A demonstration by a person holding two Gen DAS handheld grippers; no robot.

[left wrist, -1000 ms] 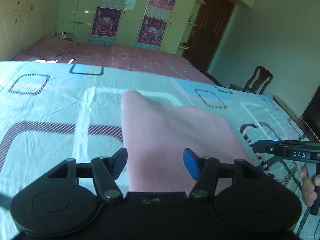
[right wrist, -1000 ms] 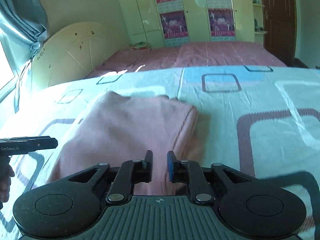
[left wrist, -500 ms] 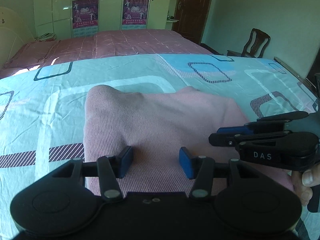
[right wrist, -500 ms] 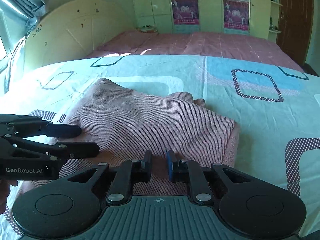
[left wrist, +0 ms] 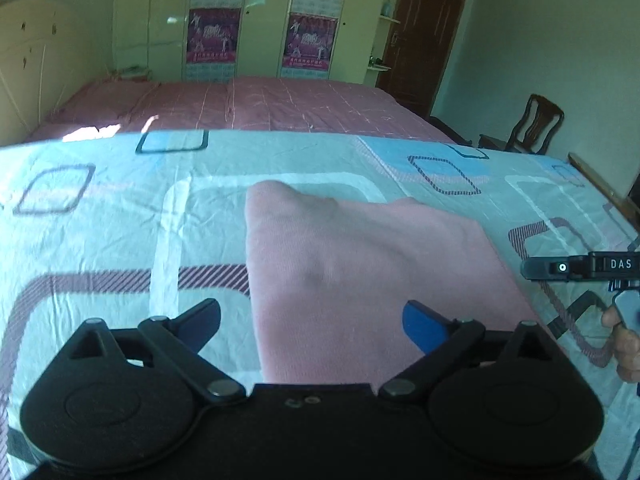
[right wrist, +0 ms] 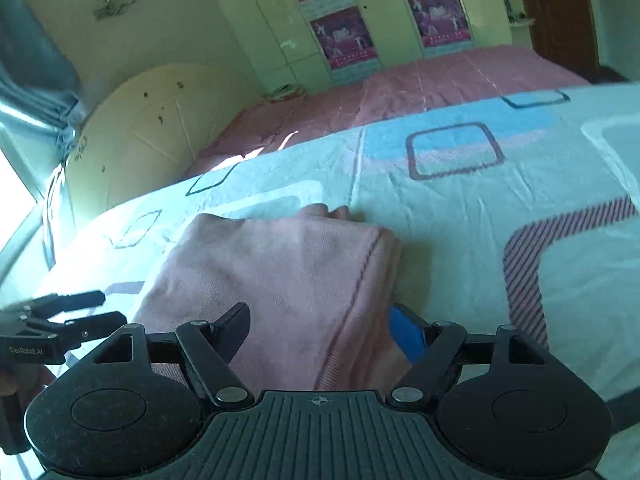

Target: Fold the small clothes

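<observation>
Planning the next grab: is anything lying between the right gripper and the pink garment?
Nothing visible. The right gripper, open, sits right at the near edge of the pink garment, with only bedsheet around it.

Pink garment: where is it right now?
The folded pink garment lies on the patterned sheet, just ahead of both open grippers, centre in both wrist views.
</observation>
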